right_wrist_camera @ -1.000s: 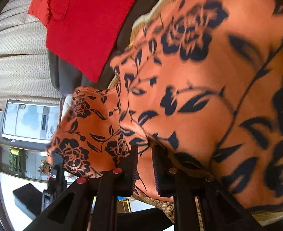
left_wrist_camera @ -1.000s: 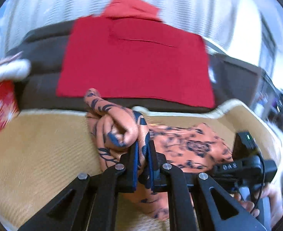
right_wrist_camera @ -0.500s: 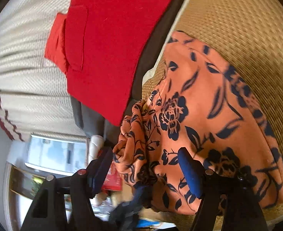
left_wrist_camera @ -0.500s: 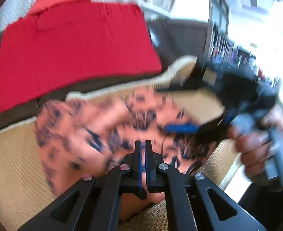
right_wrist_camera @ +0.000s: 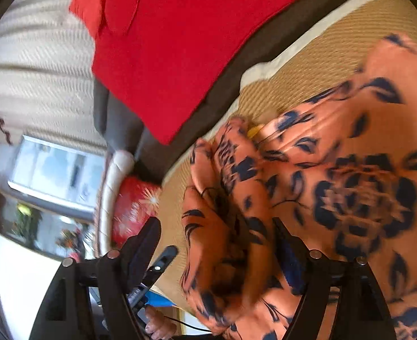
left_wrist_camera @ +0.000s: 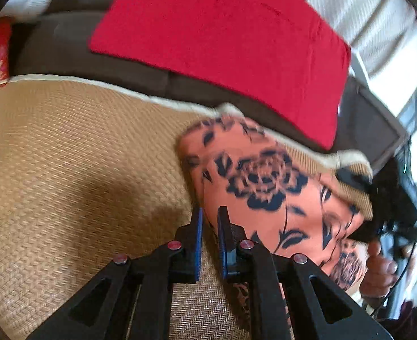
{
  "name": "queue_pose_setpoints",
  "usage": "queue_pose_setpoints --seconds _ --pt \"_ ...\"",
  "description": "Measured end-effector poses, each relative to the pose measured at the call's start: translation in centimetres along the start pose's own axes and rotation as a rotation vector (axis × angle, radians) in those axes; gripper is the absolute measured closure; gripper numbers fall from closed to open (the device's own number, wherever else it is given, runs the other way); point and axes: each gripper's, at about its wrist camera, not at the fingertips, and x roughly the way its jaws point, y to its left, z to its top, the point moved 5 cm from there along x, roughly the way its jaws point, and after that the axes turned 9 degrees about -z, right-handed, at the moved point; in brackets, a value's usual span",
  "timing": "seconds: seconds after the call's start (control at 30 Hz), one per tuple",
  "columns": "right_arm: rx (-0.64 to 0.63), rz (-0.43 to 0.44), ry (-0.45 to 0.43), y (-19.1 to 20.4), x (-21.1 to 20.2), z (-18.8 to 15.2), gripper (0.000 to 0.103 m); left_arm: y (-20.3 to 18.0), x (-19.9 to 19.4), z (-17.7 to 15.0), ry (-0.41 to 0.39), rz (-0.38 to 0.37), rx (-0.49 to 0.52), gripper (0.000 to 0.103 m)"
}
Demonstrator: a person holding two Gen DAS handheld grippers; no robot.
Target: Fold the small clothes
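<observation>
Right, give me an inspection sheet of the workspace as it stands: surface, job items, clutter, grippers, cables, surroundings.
Surface: woven tan mat with pale edging, on a dark sofa.
Job's things: orange floral garment on the mat, bunched at one end; red cloth spread flat behind.
Clutter: red patterned cushion, white object.
Grippers: left gripper slightly parted at the garment's edge, gripping nothing; right gripper wide open around the bunched folds.
Cables: thin black cable by the right hand.
Surroundings: striped curtain, window.
</observation>
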Motion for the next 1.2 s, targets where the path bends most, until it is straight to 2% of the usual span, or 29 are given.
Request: queue_pose_setpoints --seconds 0.1,0.13,0.2,0.23,0.33,0.4,0.5,0.57,0.63,0.7,0.77,0.8,0.87,0.93,1.03,1.1,1.2 --pt "-0.048 -0.051 0.007 1.5 1.8 -0.6 0.022 -0.7 1.4 -0.2 0.028 0.007 0.023 0.093" --pt "-0.08 -0.087 -0.004 2.0 2.2 -1.1 0.026 -0.8 1.9 -0.2 0.032 0.014 0.023 0.093" --pt "-0.165 -0.163 -0.011 3.0 2.8 -2.0 0.067 -0.9 2.0 -0.1 0.027 0.025 0.025 0.093" --pt "-0.212 -0.197 -0.028 3.7 2.8 -2.4 0.074 -1.2 2.5 0.0 0.026 0.023 0.026 0.093" --pt "-0.34 -0.268 -0.18 6.7 -0.6 -3.9 0.078 -2.0 1.5 -0.2 -0.002 -0.014 0.032 0.093" --pt "-0.375 -0.251 -0.287 8.2 -4.0 -4.4 0.078 -3.4 0.5 -0.2 -0.042 -0.038 0.073 0.093" --pt "-0.402 -0.259 -0.459 8.8 -11.0 -5.1 0.078 -5.8 0.4 -0.6 -0.06 -0.072 0.13 0.093" --pt "-0.367 -0.264 -0.507 7.1 -14.7 -5.6 0.077 -7.4 0.8 -1.1 -0.055 -0.085 0.17 0.093" --pt "-0.288 -0.231 -0.454 3.8 -15.7 -6.0 0.072 -9.2 2.0 -1.5 -0.046 -0.091 0.217 0.093" --pt "-0.165 -0.179 -0.361 -0.1 -14.7 -6.1 0.066 -9.9 2.2 -1.4 -0.046 -0.099 0.25 0.093" --pt "0.006 -0.114 -0.222 -4.4 -12.4 -6.2 0.029 -11.0 2.7 -1.5 -0.047 -0.107 0.284 0.093" --pt "0.084 -0.099 -0.168 -6.2 -11.3 -6.3 0.029 -11.7 3.1 -1.6 -0.044 -0.102 0.302 0.093" --pt "0.146 -0.094 -0.123 -8.2 -10.4 -6.0 0.029 -12.5 3.3 -1.7 -0.034 -0.083 0.326 0.092" --pt "0.166 -0.052 -0.147 -9.1 -11.0 -5.2 0.029 -12.5 4.2 -2.1 -0.019 -0.052 0.329 0.08" --pt "0.171 0.013 -0.2 -9.8 -12.1 -3.8 0.029 -12.1 5.0 -1.9 -0.011 -0.04 0.293 0.069" --pt "0.16 0.026 -0.217 -10.3 -12.1 -2.4 0.029 -11.9 5.1 -1.8 -0.008 -0.049 0.271 0.067" --pt "0.146 0.043 -0.162 -11.2 -10.5 0.0 0.029 -11.2 4.8 -1.6 -0.013 -0.044 0.273 0.065"
